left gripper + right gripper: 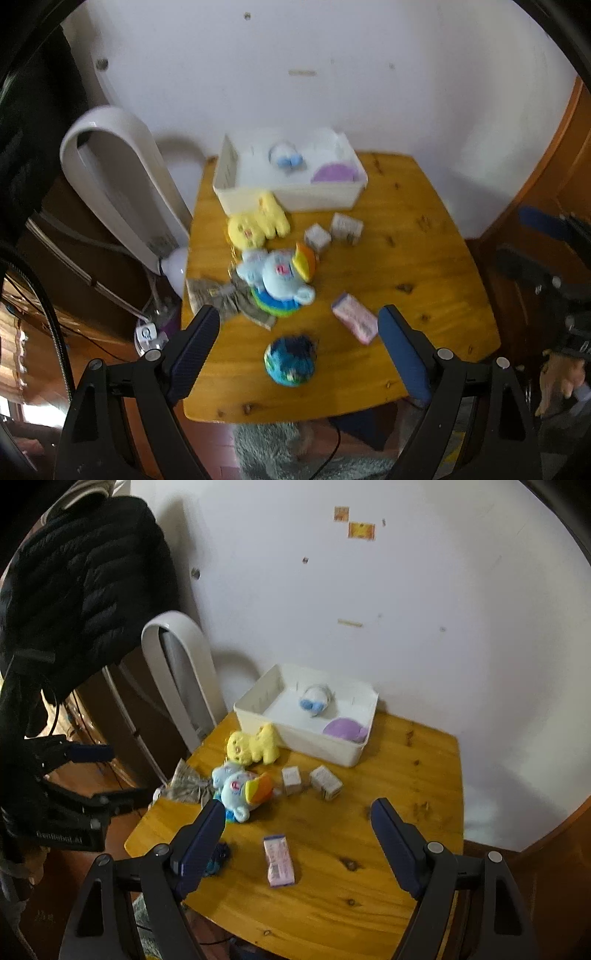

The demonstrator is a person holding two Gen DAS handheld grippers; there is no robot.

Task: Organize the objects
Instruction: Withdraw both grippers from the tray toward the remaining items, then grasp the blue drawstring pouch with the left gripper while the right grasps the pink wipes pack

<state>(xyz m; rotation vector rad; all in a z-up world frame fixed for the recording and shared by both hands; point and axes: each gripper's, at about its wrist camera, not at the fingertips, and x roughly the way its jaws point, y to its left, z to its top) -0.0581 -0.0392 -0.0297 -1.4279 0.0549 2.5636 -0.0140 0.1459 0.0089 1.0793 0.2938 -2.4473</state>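
A white bin (236, 192) (258, 716) stands at the table's far edge with a blue-and-white toy (286, 155) (314, 698) and a purple item (334, 172) (345, 729) inside. In front of it lie a yellow plush (256, 223) (251, 747), a light blue plush (277, 275) (240, 786), two small boxes (334, 230) (310, 779), a pink packet (354, 321) (279, 860) and a blue-green ball (290, 362) (218, 860). My left gripper (299, 328) hangs open above the ball and packet. My right gripper (295, 825) is open above the pink packet. Both hold nothing.
A wooden table (424, 258) (406, 812) stands against a white wall. A white arched appliance (110, 184) (181, 672) stands to its left, beside a black jacket (81, 579). Crumpled grey cloth (225, 299) (188, 781) lies at the table's left edge. A grey rug (280, 450) lies below.
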